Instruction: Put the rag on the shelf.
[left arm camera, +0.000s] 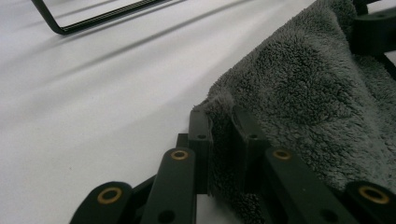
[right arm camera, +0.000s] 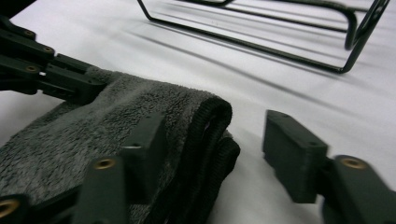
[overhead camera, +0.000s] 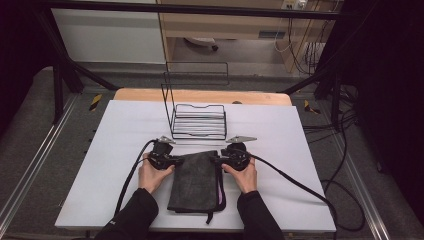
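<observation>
- Grasping step: left gripper point(left arm camera: 223, 140) pinches the grey towel point(overhead camera: 196, 181) at its ten o'clock corner.
- Right gripper point(right arm camera: 219, 158) straddles the two o'clock corner, spread (pads not pressing); closing comes next, I judge.
- Towel lies folded on the worktop point(overhead camera: 100, 150), six o'clock of the wire rack point(overhead camera: 198, 121).

Lab, framed rig point(overhead camera: 60, 55), trailing cables point(overhead camera: 345, 165)

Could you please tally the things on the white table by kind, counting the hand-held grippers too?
Grey folded towel: 1
Black wire rack: 1
Hand-held grippers, left gripper and right gripper: 2
Total: 4
</observation>
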A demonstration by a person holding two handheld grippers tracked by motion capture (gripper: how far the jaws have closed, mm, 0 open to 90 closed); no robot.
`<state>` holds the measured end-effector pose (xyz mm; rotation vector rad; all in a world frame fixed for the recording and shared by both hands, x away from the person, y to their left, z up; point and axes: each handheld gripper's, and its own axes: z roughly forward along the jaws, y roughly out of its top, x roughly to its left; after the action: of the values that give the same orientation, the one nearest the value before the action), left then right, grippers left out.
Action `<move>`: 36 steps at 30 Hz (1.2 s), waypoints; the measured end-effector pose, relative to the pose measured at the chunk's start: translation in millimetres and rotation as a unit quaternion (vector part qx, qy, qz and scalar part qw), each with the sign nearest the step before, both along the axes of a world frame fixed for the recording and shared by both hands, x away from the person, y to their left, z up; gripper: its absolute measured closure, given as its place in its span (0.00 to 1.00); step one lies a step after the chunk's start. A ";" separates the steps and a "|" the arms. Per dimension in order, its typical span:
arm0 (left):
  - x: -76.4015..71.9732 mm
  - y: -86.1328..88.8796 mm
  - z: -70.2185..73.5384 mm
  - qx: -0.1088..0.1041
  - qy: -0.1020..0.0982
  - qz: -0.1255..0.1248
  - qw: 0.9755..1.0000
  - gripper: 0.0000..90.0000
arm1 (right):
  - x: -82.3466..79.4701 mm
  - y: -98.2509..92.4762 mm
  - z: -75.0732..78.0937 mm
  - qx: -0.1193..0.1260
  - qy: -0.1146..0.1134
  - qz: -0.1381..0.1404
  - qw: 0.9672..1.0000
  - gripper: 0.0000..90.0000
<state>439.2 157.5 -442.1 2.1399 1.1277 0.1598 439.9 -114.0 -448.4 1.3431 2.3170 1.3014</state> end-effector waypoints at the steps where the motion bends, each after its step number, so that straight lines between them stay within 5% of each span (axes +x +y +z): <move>1: 0.0 -0.1 -0.2 -0.001 0.000 0.001 1.000 0.88 | 1.3 0.5 -1.4 0.001 0.002 -0.001 1.000 0.48; 16: -1.0 0.0 -0.3 -0.001 -0.006 -0.003 1.000 0.88 | 0.9 1.8 -4.2 0.004 0.059 0.005 0.998 0.74; 25: 2.7 6.0 -0.1 -0.025 0.013 0.002 1.000 0.90 | 1.5 -0.3 -0.1 0.015 0.082 0.012 0.996 0.86; 36: -8.4 15.6 19.0 -0.059 -0.032 0.013 0.998 0.90 | -6.7 -3.6 14.4 0.040 0.057 0.019 0.997 0.88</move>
<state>430.8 173.1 -423.1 2.0033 1.0999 0.1686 433.2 -117.6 -434.0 1.4400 2.4006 1.3767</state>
